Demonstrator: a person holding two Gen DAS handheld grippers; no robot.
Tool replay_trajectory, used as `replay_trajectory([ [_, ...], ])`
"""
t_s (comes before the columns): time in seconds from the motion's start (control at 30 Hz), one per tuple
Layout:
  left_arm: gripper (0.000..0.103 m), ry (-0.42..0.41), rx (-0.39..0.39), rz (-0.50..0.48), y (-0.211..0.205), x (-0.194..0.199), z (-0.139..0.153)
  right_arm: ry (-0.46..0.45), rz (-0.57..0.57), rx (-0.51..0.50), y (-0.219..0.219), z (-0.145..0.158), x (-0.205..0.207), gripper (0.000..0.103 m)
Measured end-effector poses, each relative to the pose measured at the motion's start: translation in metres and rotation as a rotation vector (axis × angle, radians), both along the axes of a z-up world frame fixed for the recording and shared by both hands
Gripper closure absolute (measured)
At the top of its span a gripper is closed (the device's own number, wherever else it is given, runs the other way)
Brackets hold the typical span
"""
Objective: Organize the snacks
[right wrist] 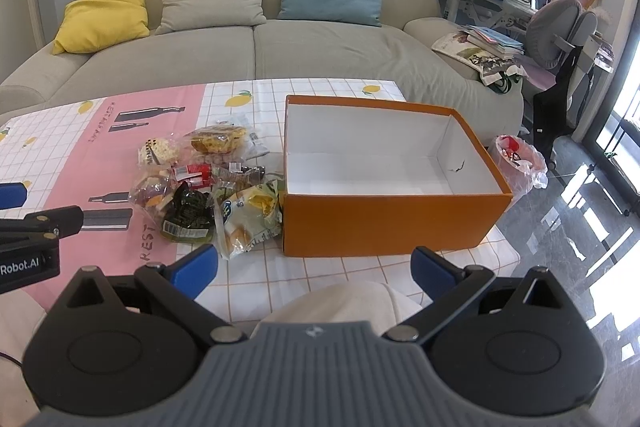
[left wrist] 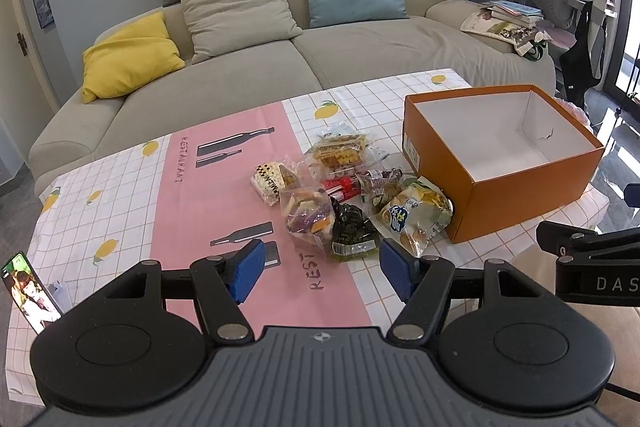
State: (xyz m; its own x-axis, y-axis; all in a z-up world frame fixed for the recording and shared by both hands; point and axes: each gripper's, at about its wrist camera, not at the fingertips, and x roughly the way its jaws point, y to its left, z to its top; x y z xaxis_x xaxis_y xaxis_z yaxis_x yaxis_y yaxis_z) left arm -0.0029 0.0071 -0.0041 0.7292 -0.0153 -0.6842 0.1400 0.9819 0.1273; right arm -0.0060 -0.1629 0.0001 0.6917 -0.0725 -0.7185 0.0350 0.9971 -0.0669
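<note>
A pile of snack packets (left wrist: 340, 187) lies on the table left of an open orange box (left wrist: 500, 163), whose white inside is empty. The pile holds a dark green packet (left wrist: 352, 231), a yellow-green chip bag (left wrist: 416, 215) against the box, a clear bag of mixed pieces (left wrist: 308, 215) and a red packet (left wrist: 340, 187). My left gripper (left wrist: 322, 269) is open and empty, just short of the pile. In the right wrist view the pile (right wrist: 204, 183) and box (right wrist: 384, 219) show again. My right gripper (right wrist: 316, 267) is open and empty, near the table's front edge before the box.
The table carries a pink and white checked cloth (left wrist: 200, 211). A phone (left wrist: 28, 291) stands at its left front. A grey sofa (left wrist: 280, 59) with cushions runs behind. A bin with a plastic liner (right wrist: 520, 159) stands on the floor right of the table.
</note>
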Motion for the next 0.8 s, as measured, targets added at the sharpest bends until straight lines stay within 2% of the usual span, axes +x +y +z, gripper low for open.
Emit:
replay_trajectory([
  [0.8,0.025,0.003,0.000,-0.001,-0.0001,0.0004,-0.0004,0.012,0.003,0.000,0.0023,-0.0007,0.0002,0.003],
])
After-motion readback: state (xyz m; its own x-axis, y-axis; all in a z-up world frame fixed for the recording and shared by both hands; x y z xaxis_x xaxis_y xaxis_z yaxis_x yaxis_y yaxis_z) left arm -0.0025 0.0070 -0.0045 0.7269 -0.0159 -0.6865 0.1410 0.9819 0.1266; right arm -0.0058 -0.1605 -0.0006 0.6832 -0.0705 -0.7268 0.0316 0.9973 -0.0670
